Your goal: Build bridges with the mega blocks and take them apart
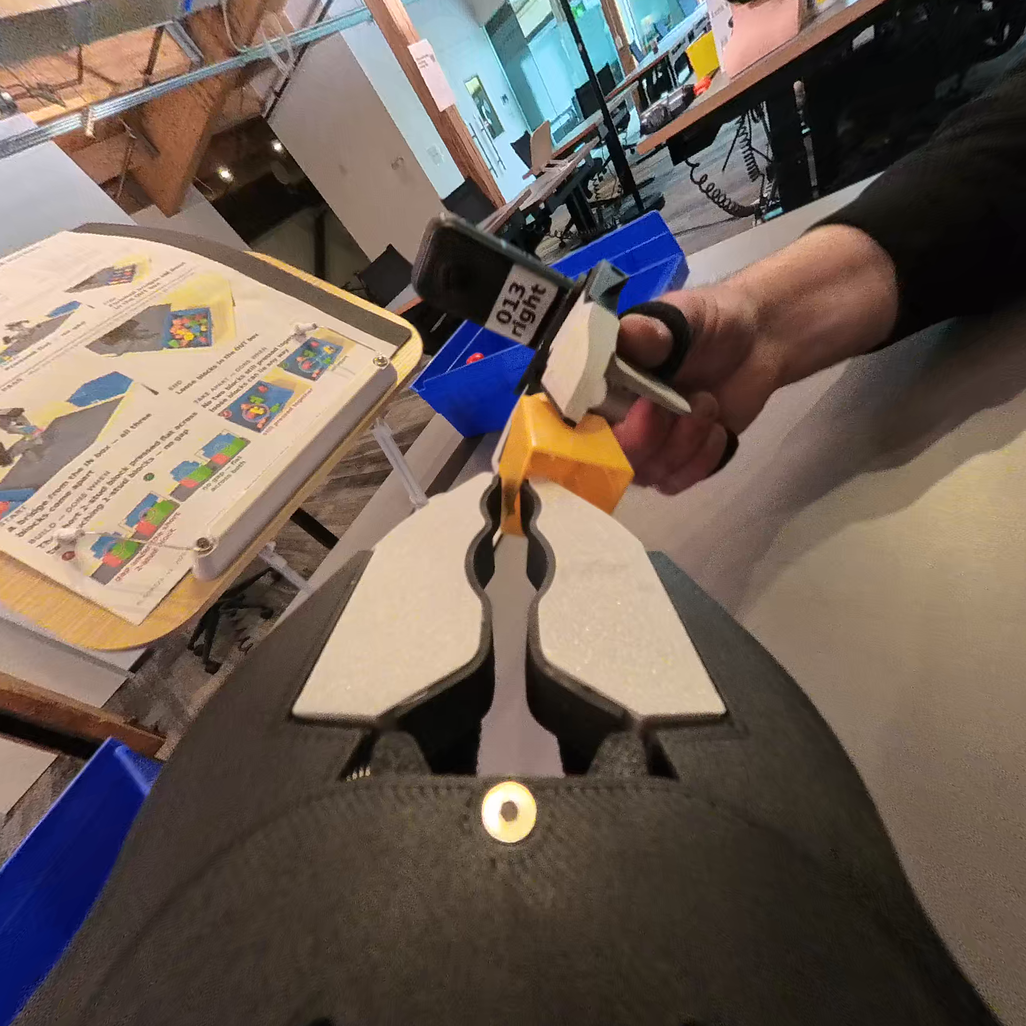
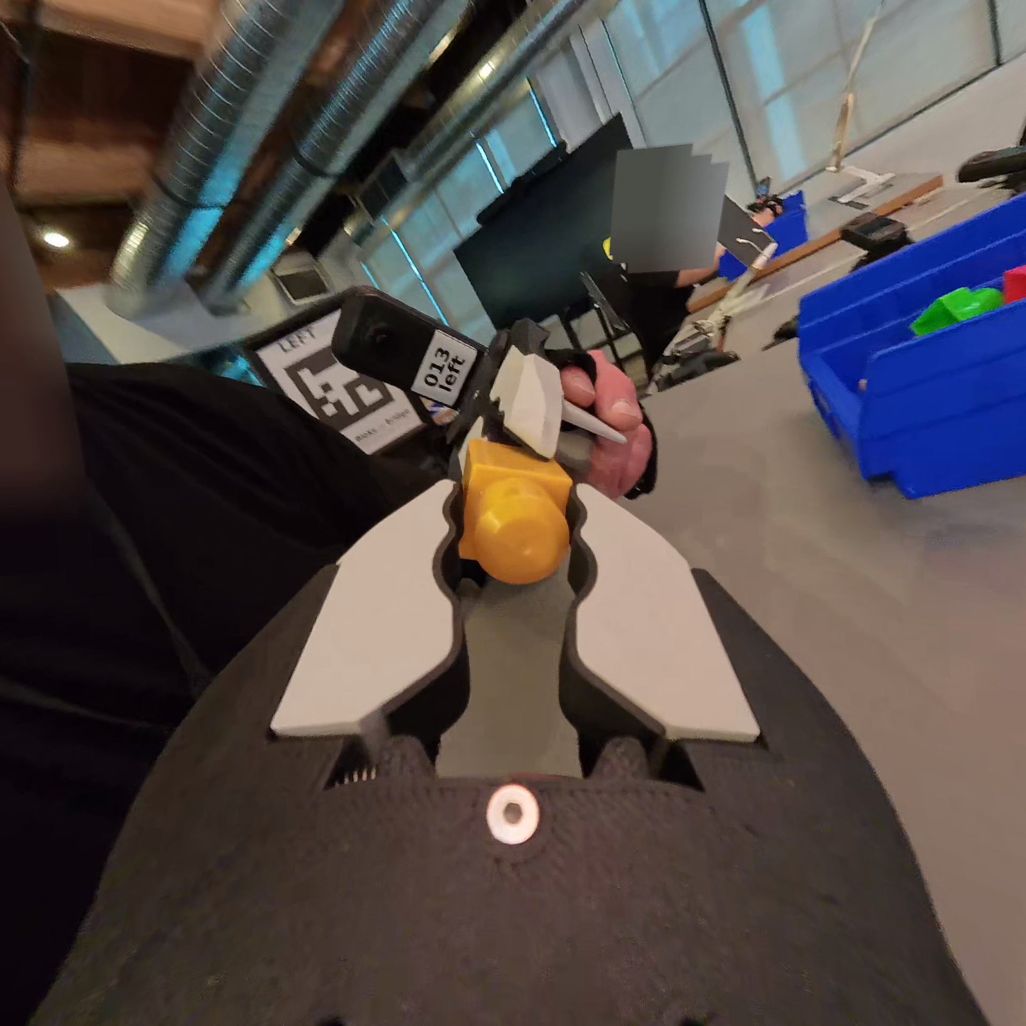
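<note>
One orange block with a single stud is held in the air between both grippers. In the left wrist view my left gripper (image 1: 511, 494) is shut on a thin wall of the orange block (image 1: 566, 461). The right gripper (image 1: 547, 411) clamps the block from above. In the right wrist view my right gripper (image 2: 513, 499) is shut on the orange block (image 2: 513, 516). Its pads press the block's two sides and the stud points at the camera. The left gripper (image 2: 522, 438) grips the block's far edge.
A blue bin (image 1: 483, 388) stands behind the block, beside an instruction sheet on a wooden board (image 1: 166, 388). Another blue bin (image 2: 916, 388) at the right holds a green block (image 2: 960, 308) and a red block (image 2: 1016, 283). The grey table (image 2: 777, 555) lies below. The tips of both grippers are at nearly the same place.
</note>
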Demonstrator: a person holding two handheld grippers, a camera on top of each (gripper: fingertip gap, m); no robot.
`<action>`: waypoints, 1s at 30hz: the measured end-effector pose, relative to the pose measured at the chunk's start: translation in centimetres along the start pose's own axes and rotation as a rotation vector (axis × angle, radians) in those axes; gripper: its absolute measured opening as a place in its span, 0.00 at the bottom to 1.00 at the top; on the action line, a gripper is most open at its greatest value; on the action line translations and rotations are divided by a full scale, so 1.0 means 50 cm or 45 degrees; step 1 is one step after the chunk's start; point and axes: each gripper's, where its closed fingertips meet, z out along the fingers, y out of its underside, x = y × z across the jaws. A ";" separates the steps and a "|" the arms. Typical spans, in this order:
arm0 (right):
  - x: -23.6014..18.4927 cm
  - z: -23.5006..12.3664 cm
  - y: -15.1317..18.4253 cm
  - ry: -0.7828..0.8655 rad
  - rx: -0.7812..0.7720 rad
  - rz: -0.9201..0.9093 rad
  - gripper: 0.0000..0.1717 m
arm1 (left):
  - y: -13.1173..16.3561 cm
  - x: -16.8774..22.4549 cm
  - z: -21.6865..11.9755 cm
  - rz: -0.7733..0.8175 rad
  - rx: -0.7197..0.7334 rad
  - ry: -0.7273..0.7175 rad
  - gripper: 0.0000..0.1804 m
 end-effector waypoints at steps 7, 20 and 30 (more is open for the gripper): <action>0.097 -0.113 0.072 0.581 -0.822 -0.362 0.21 | 0.098 -0.151 -0.100 -0.018 -0.291 -0.200 0.08; 0.151 -0.125 0.222 0.649 -1.701 -0.681 0.21 | 0.454 -0.393 -0.131 0.281 -1.242 -0.085 0.24; 0.146 -0.130 0.193 0.661 -1.626 -0.668 0.29 | 0.561 -0.423 -0.105 0.293 -1.431 0.144 0.26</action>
